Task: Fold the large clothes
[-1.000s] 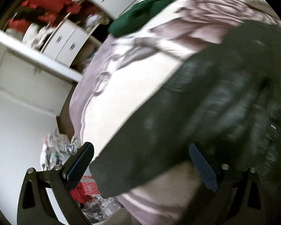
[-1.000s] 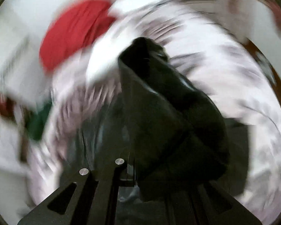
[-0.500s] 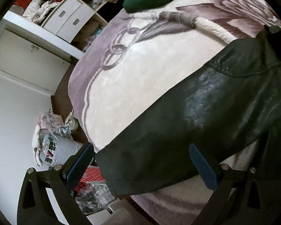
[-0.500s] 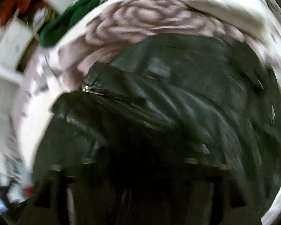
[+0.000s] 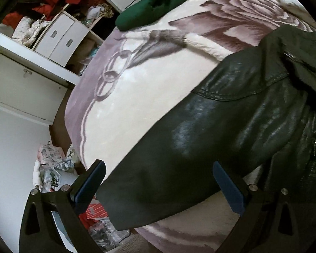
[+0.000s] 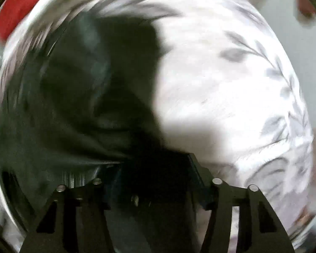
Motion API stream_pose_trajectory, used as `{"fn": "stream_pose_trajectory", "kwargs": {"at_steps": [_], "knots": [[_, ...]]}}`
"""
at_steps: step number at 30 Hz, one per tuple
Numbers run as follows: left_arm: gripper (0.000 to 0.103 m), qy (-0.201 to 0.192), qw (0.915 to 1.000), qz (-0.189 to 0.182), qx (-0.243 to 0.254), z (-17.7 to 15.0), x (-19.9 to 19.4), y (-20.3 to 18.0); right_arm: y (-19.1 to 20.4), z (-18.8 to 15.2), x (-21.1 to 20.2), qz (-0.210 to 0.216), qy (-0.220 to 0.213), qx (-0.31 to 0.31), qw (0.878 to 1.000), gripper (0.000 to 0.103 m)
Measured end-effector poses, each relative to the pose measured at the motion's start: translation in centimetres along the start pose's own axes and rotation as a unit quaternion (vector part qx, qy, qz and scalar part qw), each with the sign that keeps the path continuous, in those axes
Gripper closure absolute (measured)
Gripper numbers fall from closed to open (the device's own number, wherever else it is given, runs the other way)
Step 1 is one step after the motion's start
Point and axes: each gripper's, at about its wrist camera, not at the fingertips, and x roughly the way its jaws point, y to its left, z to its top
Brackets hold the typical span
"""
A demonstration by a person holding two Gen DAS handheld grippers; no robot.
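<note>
Jacket (image 5: 210,130), black leather, lies spread on the flowered blanket (image 5: 149,97), one sleeve reaching between the wide-open fingers of the left gripper (image 5: 158,185), which grip nothing; a green sweater (image 5: 158,2) lies farther off. Right view is blurred: the right gripper (image 6: 155,181) has dark jacket (image 6: 84,105) between its parted fingers, but whether it grips cannot be told.
</note>
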Motion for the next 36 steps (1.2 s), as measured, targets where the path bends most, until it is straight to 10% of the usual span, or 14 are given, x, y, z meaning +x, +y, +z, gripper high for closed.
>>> {"fn": "stream_pose_trajectory", "kwargs": {"at_steps": [7, 15, 21, 26, 29, 32, 36], "knots": [[0.0, 0.017, 0.9997, -0.015, -0.006, -0.5, 0.2, 0.3, -7.0, -2.0, -2.2, 0.033, 0.065, 0.07, 0.995, 0.048], [0.0, 0.038, 0.9989, -0.003, -0.026, -1.5, 1.9, 2.8, -6.9, -2.1, -9.5, 0.136, -0.006, 0.086, 0.987, 0.048], [0.0, 0.042, 0.9976, 0.034, -0.044, -2.0, 3.3, 5.2, 11.0, -4.9, -9.4, 0.131, 0.034, -0.185, 0.973, 0.045], [0.0, 0.057, 0.9944, 0.054, -0.071, -2.4, 4.7, 7.4, 21.7, -11.1, -7.4, 0.18, 0.078, -0.227, 0.954, 0.036], [0.0, 0.077, 0.9914, 0.051, -0.093, -2.8, 5.4, 9.1, 26.7, -12.0, -3.7, 0.111, 0.099, -0.244, 0.958, 0.036], [0.0, 0.096, 0.9881, 0.041, -0.113, -4.0, 5.8, 11.1, 28.3, -11.6, -3.2, 0.089, 0.062, -0.222, 0.969, 0.07], [0.0, 0.126, 0.983, 0.008, -0.133, -7.0, 6.2, 14.1, 30.2, -13.8, -6.3, 0.123, 0.018, -0.272, 0.954, 0.078]]}}
